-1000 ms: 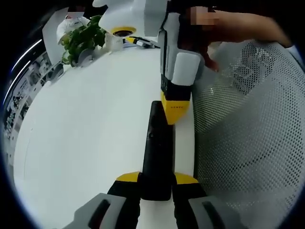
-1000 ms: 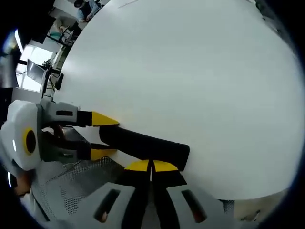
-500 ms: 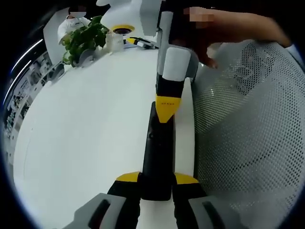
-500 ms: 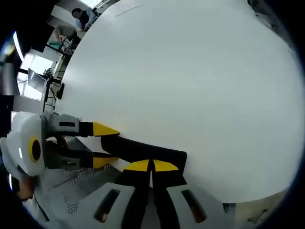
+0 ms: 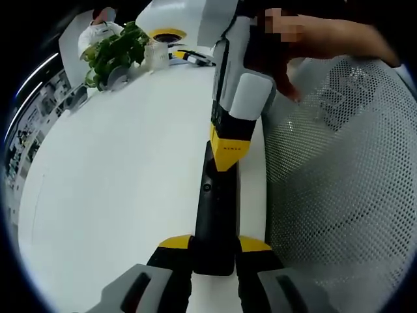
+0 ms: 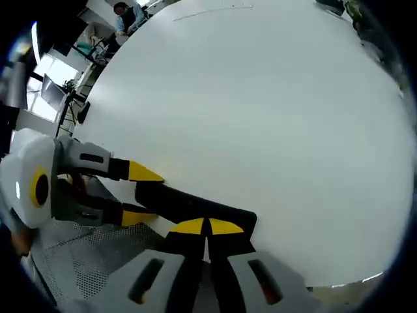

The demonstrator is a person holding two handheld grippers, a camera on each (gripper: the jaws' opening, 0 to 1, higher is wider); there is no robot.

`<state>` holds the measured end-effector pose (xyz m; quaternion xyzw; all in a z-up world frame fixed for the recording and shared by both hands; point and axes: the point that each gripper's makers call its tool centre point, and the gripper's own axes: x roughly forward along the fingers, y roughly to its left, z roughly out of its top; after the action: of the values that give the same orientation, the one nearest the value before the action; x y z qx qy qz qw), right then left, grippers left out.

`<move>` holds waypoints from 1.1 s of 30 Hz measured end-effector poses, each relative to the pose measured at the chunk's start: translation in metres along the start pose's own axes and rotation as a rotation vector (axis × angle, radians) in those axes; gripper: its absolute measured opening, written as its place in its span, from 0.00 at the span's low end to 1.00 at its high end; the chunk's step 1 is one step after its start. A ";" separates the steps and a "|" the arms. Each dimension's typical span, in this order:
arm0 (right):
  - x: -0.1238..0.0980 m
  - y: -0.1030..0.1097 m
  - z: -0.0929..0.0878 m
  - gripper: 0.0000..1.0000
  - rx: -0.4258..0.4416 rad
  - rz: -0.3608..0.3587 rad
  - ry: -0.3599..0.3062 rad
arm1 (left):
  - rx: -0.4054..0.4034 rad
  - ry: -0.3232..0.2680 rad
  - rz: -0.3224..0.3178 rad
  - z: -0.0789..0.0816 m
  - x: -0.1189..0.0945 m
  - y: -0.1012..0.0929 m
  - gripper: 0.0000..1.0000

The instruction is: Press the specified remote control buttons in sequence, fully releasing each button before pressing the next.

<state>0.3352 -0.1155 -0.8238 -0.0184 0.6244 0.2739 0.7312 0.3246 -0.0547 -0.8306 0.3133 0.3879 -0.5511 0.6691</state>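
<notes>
Near the right edge of the white tabletop (image 5: 117, 169), a slim black remote control (image 5: 215, 208) lies flat, beside a white mesh surface (image 5: 339, 189) that is probably a chair back. The left hand-held gripper (image 5: 214, 251) pinches the remote's near end between its yellow-tipped jaws and holds it steady; in the right gripper view the same gripper (image 6: 140, 192) comes in from the left with one jaw on each side of the remote (image 6: 195, 208). The right hand-held gripper (image 6: 207, 227) has its jaws pressed together into a single point, and in the left gripper view its yellow tip (image 5: 229, 151) sits on the far end of the remote, where the buttons appear to be.

The step in hand looks like a button press, with the tip either touching or pushing; which button cannot be told. The next move calls for lifting the tip fully clear of the remote so the button releases, then shifting to the next target while the left grip stays firm. A potted plant (image 5: 114, 55) stands far off on the tabletop.
</notes>
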 end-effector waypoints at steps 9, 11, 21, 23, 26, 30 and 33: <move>0.002 0.002 0.001 0.00 -0.155 -0.054 0.052 | -0.004 -0.008 -0.002 0.001 0.000 0.000 0.25; 0.001 0.001 0.001 0.00 -0.113 -0.046 0.042 | -0.003 -0.008 -0.002 0.001 0.000 0.000 0.25; 0.000 -0.001 0.001 0.00 0.035 0.021 0.072 | 0.001 -0.016 -0.001 0.001 0.000 0.000 0.25; -0.002 0.003 0.001 0.00 0.045 0.030 0.073 | 0.002 -0.017 -0.001 0.001 0.000 0.000 0.25; -0.003 0.005 0.006 0.00 0.046 0.031 0.070 | 0.005 -0.014 -0.001 0.001 0.000 0.000 0.25; 0.000 0.010 0.010 0.00 0.063 0.050 0.078 | 0.008 -0.012 -0.001 0.001 0.000 0.000 0.25; 0.004 0.014 0.012 0.00 0.060 0.051 0.091 | 0.008 -0.012 -0.001 0.001 0.001 0.000 0.25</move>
<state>0.3407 -0.0978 -0.8208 0.0072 0.6653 0.2724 0.6951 0.3253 -0.0556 -0.8306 0.3125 0.3819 -0.5549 0.6697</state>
